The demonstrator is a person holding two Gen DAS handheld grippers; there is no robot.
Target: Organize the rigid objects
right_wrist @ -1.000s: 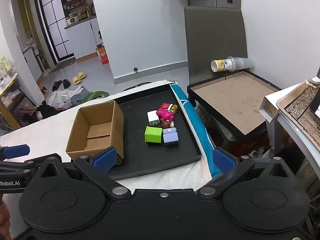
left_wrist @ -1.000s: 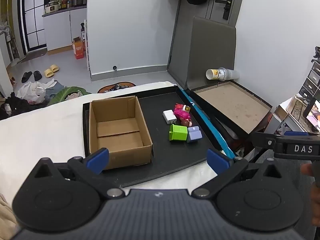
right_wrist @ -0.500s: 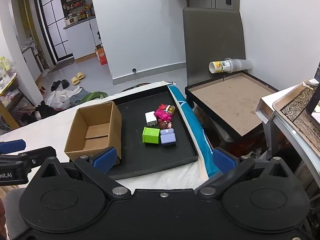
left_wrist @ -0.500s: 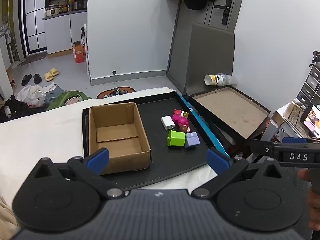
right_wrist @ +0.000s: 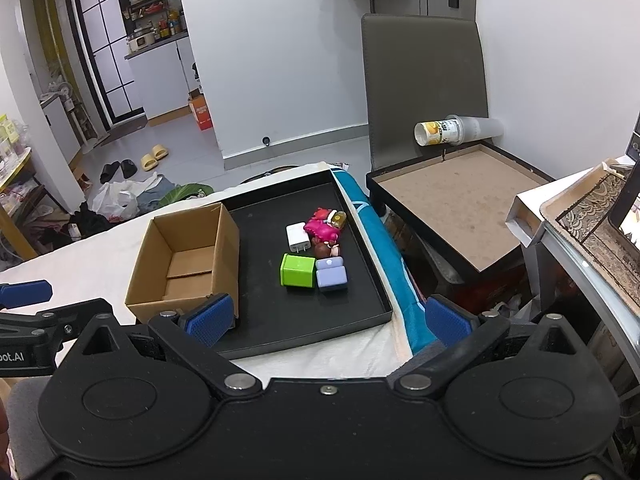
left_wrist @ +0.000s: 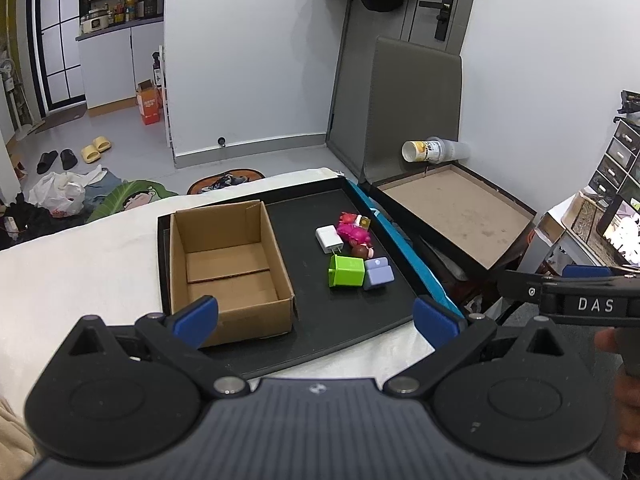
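Observation:
An empty cardboard box (left_wrist: pixel 224 264) (right_wrist: pixel 188 256) sits at the left of a black tray (left_wrist: pixel 320 320) (right_wrist: pixel 360 312). To its right lie a green cube (left_wrist: pixel 346 271) (right_wrist: pixel 297 271), a lilac block (left_wrist: pixel 378 273) (right_wrist: pixel 331 275), a white charger (left_wrist: pixel 329 239) (right_wrist: pixel 297 237), a pink toy (left_wrist: pixel 354 231) (right_wrist: pixel 322 227) and a small brown figure (left_wrist: pixel 360 251) (right_wrist: pixel 324 249). My left gripper (left_wrist: pixel 316 316) is open, held back above the tray's near edge. My right gripper (right_wrist: pixel 326 320) is open too, near the tray's front right corner. Neither touches anything.
The tray rests on a white cloth (left_wrist: pixel 72 264) with a blue strip (right_wrist: pixel 376 240) along its right side. Right of it stands a brown-topped low table (right_wrist: pixel 460 204) with a lying cup (right_wrist: pixel 452 132), and a grey panel (left_wrist: pixel 412 92) behind. Cluttered floor lies beyond.
Both grippers have drawn back and up a little, so the tray and objects look smaller. Nothing on the tray has moved.

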